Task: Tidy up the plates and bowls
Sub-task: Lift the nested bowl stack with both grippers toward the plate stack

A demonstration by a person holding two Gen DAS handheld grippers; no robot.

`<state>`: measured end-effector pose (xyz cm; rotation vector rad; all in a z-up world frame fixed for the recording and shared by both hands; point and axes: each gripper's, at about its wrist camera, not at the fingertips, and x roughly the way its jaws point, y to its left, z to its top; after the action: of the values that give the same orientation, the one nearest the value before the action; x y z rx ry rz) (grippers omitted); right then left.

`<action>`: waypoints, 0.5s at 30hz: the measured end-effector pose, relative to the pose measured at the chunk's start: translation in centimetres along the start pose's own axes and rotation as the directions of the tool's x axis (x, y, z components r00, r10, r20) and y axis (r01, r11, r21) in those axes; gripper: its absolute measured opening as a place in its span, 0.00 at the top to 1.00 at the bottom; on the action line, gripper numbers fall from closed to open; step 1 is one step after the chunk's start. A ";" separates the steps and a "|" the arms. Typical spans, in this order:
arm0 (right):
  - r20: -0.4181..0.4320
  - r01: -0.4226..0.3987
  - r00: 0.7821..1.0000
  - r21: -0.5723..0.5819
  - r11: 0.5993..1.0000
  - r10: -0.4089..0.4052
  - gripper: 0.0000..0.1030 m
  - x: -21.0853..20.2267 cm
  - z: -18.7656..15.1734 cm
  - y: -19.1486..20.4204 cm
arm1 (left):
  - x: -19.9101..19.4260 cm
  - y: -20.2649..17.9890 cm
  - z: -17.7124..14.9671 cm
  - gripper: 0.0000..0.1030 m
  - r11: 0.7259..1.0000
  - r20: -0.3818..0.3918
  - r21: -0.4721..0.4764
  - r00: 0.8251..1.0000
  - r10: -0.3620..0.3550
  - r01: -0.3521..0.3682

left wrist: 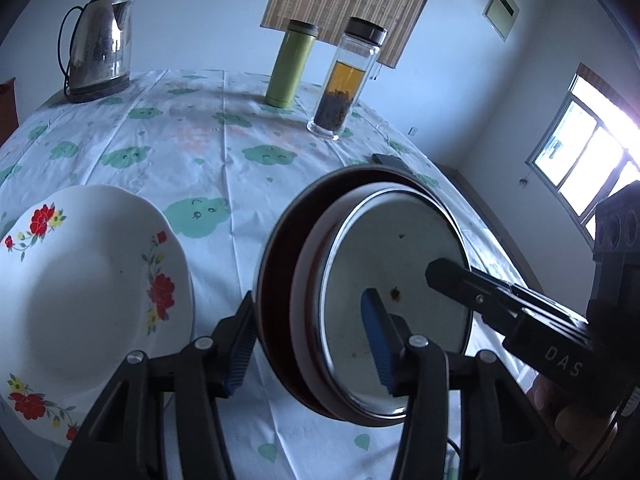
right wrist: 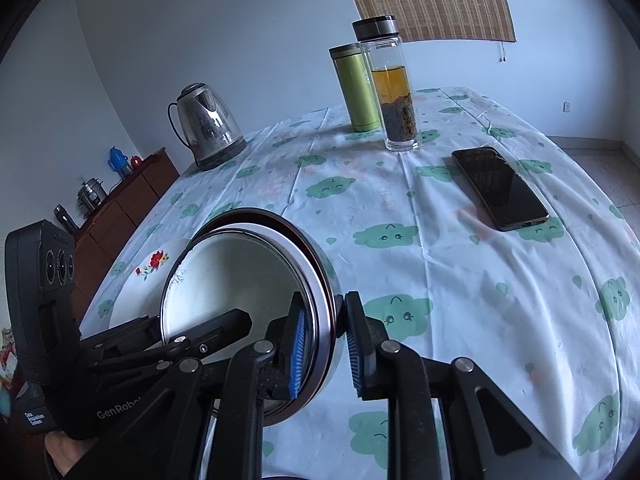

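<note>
A tilted stack of nested bowls hangs above the table: a dark red outer bowl [left wrist: 276,280], a white one, and an inner steel-rimmed bowl [left wrist: 392,248]. My left gripper [left wrist: 308,344] is shut across the stack's near wall, one pad outside the dark bowl and one inside the steel bowl. My right gripper [right wrist: 326,344] is shut on the steel bowl [right wrist: 240,280] at its rim, one pad inside and one on the shiny outer wall. A white plate with red flowers [left wrist: 92,280] lies flat on the table to the left.
A steel kettle [left wrist: 100,44], a green flask [left wrist: 290,68] and a glass bottle of tea [left wrist: 344,80] stand at the back of the cloud-print tablecloth [left wrist: 200,152]. A black phone [right wrist: 500,188] lies at the right. A wooden cabinet [right wrist: 120,208] stands beyond the table's left edge.
</note>
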<state>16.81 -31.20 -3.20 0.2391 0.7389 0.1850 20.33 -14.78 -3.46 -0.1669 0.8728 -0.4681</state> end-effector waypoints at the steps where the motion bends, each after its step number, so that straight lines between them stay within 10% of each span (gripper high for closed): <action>1: -0.001 -0.001 1.000 -0.003 1.000 0.001 0.80 0.0 0.0 0.1 | 0.0 0.1 0.0 0.52 1.000 0.000 -0.003 1.000 0.000 0.000; 15: -0.009 -0.036 0.999 -0.053 0.998 0.036 0.80 -0.2 0.9 2.8 | -2.3 2.2 0.3 0.52 0.998 0.035 -0.069 0.999 0.005 -0.003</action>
<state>17.03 -28.70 -1.63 0.2011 0.7370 0.2396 20.02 -11.82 -2.40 -0.2365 0.8549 -0.4303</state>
